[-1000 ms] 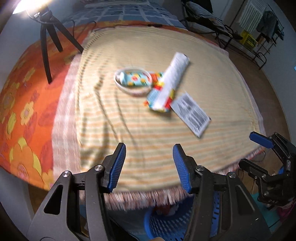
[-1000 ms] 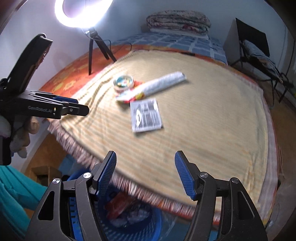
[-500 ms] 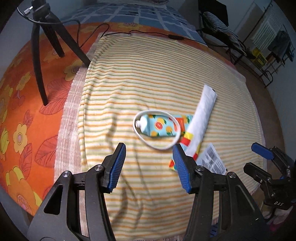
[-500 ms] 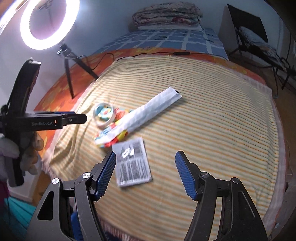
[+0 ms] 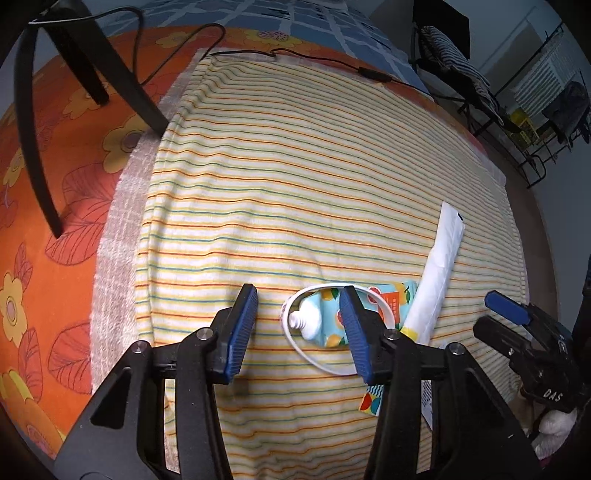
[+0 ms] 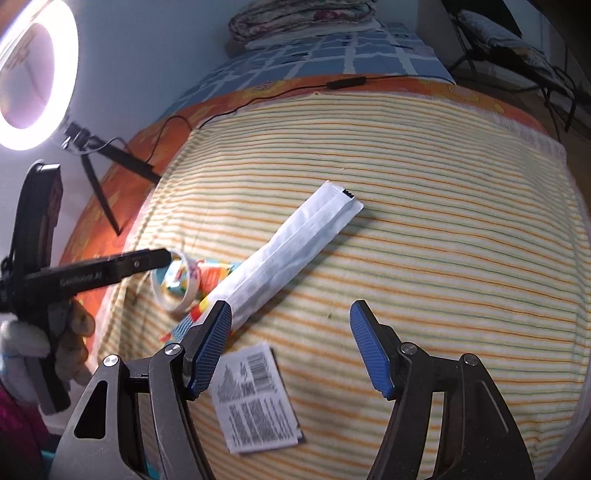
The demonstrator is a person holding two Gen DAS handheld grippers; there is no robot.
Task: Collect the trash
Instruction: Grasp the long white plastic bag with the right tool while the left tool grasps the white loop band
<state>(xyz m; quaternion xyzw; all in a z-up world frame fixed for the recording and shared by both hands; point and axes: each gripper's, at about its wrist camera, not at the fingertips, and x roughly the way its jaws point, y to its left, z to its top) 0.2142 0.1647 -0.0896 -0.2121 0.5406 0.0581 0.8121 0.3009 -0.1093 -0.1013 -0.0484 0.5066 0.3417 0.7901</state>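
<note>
A squeezed fruit-print tube [image 5: 317, 325] lies inside a white ring [image 5: 295, 345] on the striped blanket [image 5: 295, 166]. A long white wrapper [image 5: 439, 269] lies over the tube's tail; it also shows in the right wrist view [image 6: 295, 251]. A flat white sachet with a barcode [image 6: 255, 398] lies near the blanket's front edge. My left gripper [image 5: 299, 332] is open, low over the ring, the tube's cap between its fingers. My right gripper [image 6: 290, 343] is open and empty above the blanket, its left finger [image 6: 210, 343] over the wrapper's near end and the sachet's corner.
A ring light [image 6: 33, 77] on a black tripod [image 5: 33, 147] stands on the orange flowered bedcover [image 5: 55, 184] at the left. A black cable [image 5: 332, 62] runs along the blanket's far edge. Folded bedding [image 6: 299, 14] lies at the back. A chair [image 5: 454, 59] stands at the far right.
Both grippers have moved forward from the bed's edge over the blanket and come down. The left one has closed in on the ring and tube, the right one on the wrapper and sachet.
</note>
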